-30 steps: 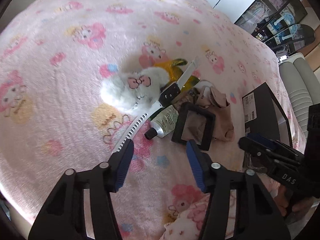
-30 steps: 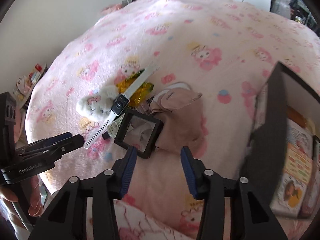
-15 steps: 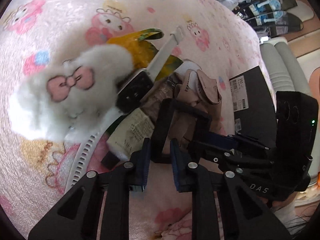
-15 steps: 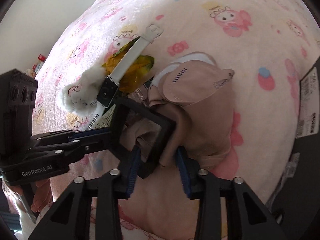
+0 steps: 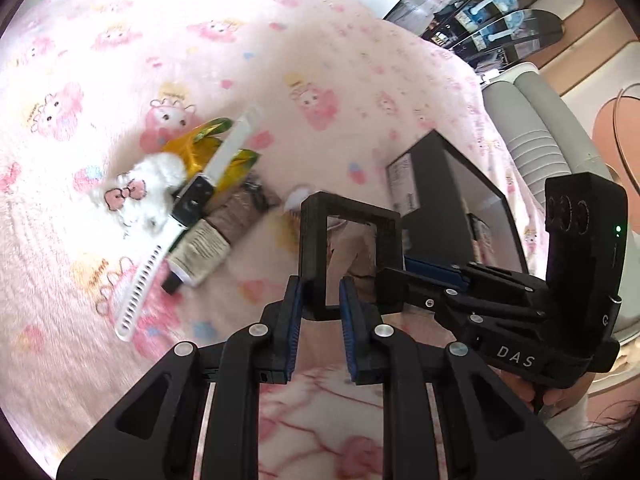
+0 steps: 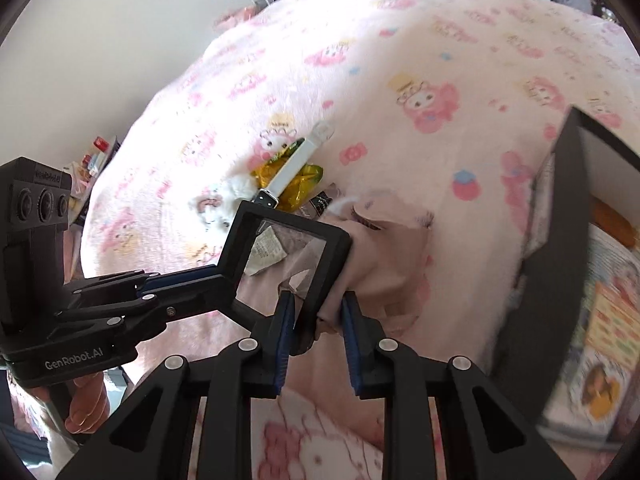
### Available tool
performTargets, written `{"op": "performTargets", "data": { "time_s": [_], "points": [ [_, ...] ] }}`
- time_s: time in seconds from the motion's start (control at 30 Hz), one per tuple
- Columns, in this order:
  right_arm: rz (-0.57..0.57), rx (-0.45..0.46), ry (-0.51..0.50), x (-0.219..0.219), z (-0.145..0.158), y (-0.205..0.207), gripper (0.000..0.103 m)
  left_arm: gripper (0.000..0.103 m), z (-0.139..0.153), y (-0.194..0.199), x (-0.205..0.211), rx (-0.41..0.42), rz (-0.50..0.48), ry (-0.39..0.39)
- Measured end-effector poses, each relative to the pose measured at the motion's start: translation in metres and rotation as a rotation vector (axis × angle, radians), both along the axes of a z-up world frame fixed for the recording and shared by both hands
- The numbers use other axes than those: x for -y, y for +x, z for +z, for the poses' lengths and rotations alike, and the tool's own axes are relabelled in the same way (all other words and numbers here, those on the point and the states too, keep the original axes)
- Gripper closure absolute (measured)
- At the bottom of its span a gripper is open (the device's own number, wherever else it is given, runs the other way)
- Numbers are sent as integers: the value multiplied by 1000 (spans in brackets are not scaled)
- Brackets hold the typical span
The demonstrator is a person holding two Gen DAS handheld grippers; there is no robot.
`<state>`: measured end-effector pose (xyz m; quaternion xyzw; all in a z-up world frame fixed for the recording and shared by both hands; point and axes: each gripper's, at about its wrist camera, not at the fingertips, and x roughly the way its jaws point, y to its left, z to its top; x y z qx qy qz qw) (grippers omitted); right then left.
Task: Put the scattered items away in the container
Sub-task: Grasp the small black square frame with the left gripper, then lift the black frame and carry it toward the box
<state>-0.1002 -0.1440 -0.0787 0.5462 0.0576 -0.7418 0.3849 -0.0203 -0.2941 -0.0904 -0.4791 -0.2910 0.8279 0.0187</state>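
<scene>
Pink fleece blanket [image 5: 120, 60] printed with cartoon rabbits covers the bed and carries everything; going from the left in the left wrist view, a white fluffy plush with a pink bow [image 5: 142, 194] lies beside a black smartwatch on a white perforated strap [image 5: 192, 204], which crosses a crumpled yellow foil wrapper [image 5: 200, 148] and a pale squeeze tube with a black cap [image 5: 196, 252]; these sit touching in one loose pile. Further right, a black square frame with a clear pane [image 5: 348, 220] stands lifted off the blanket; the left gripper [image 5: 320, 308] has just been closing and now pinches the frame's lower left corner between its blue pads; the right gripper [image 6: 316, 316], also just closed, clamps the frame's other lower corner together with a fold of the beige cloth garment [image 6: 384, 248] that hangs against it, its far part on the blanket. To the right of both stands the black open box [image 5: 452, 184], the container, with printed cards or booklets [image 6: 608, 320] inside, blurred; the frame is near its rim but outside it. A hand [image 6: 86, 404] shows under the left gripper's body.
</scene>
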Motion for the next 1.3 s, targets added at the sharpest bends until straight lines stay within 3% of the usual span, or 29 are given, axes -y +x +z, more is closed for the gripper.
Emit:
{"op": "performTargets", "data": {
  "time_s": [0.27,0.5,0.67,0.8,1.07,1.3],
  "points": [
    [-56,-73,-52,-55,40,22,83,85,49,11,-57,-67,-32,-28],
    [-162,-137,-114,-132,78,18,83,85,80,-28,-128,-108,-147,-71],
    [-220,-133,-116,-182,79,-2,83,85,80,-59,-169,-99,-207,-69],
    [-249,-79,-116,-209,63,-9,83,85,73,-67,-191,-73,-227,-78],
    [-209,-47,-142,-204,58,18,82,85,71,-37,-181,-50,-191,-102],
    [-127,-20,-148,-160,57,38,82,85,67,0,-141,-30,-100,-113]
  ]
}}
